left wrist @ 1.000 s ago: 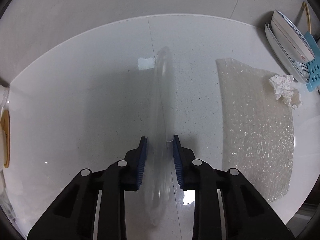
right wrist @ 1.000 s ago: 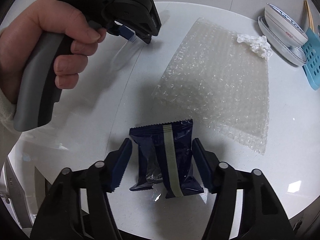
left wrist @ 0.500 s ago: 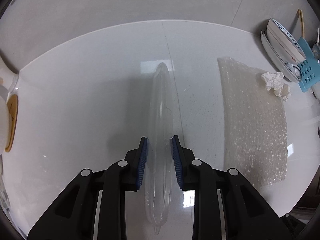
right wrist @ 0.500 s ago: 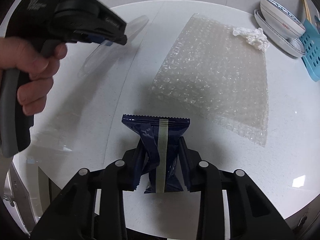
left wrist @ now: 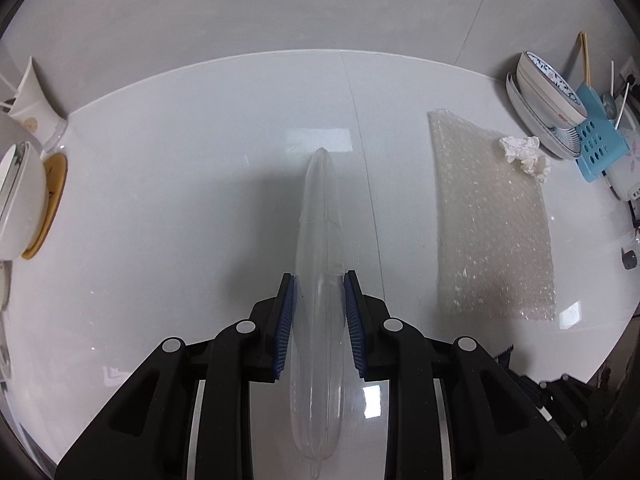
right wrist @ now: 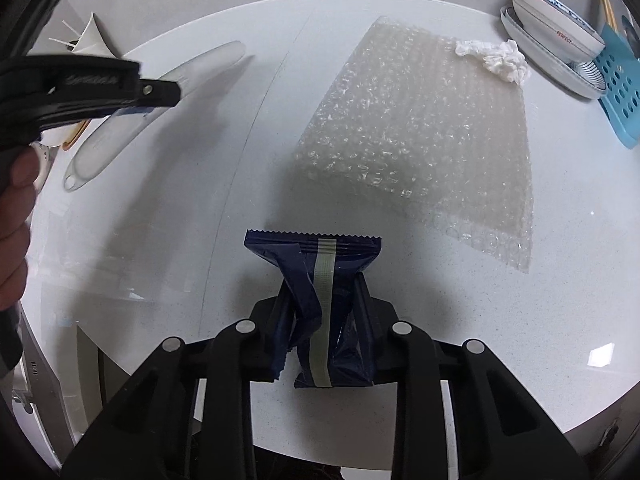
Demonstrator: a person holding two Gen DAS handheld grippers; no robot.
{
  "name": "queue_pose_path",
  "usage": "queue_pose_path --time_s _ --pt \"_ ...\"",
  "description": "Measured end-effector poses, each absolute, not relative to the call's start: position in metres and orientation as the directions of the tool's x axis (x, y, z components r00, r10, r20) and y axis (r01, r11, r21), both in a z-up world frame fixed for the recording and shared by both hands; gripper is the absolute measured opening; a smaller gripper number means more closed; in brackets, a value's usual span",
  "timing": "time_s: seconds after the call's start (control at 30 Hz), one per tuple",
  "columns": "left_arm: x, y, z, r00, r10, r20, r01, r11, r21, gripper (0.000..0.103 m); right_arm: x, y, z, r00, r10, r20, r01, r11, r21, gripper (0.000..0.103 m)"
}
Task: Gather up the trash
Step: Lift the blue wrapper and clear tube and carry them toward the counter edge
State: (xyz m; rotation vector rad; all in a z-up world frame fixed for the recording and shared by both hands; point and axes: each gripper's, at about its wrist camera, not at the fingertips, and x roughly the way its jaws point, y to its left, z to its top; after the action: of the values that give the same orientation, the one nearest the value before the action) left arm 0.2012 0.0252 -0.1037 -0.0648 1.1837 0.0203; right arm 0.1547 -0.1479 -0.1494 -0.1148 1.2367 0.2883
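Observation:
My left gripper [left wrist: 319,282] is shut on a clear plastic lid [left wrist: 320,232], held edge-on above the white counter [left wrist: 180,184]; lid and gripper also show in the right wrist view [right wrist: 160,84]. My right gripper [right wrist: 322,280] is shut on a crumpled dark blue snack wrapper [right wrist: 316,268] with a pale stripe, lifted off the counter. A sheet of bubble wrap [left wrist: 492,216] lies flat on the counter to the right, also in the right wrist view [right wrist: 424,132]. A crumpled white tissue [left wrist: 524,154] sits at its far corner, also in the right wrist view [right wrist: 496,58].
Stacked bowls and plates [left wrist: 544,100] and a blue perforated holder [left wrist: 600,140] stand at the far right by the wall. A white pot on a yellow coaster [left wrist: 24,204] and a paper cup [left wrist: 32,100] stand at the left edge. The counter's front edge runs close below [right wrist: 520,420].
My right gripper closed on the blue wrapper and lifted it, crumpling it. My left gripper rose and pulled back with the clear lid still held.

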Motion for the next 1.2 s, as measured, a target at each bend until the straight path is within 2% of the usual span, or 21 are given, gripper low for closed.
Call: queue_pose_path --time_s 0.23,1.2 --pt "0.169 0.033 -0.093 0.387 -0.026 -0.922 -0.072 0.996 -0.059 0.024 0.147 -0.150 -0.144 0.312 0.160 -0.936 -0.265 0.961 0.076 0.022" --pt "0.093 0.010 -0.076 0.425 -0.064 -0.903 -0.082 0.991 -0.109 0.024 0.096 -0.186 -0.076 0.458 0.189 -0.869 -0.239 0.967 0.084 0.022"
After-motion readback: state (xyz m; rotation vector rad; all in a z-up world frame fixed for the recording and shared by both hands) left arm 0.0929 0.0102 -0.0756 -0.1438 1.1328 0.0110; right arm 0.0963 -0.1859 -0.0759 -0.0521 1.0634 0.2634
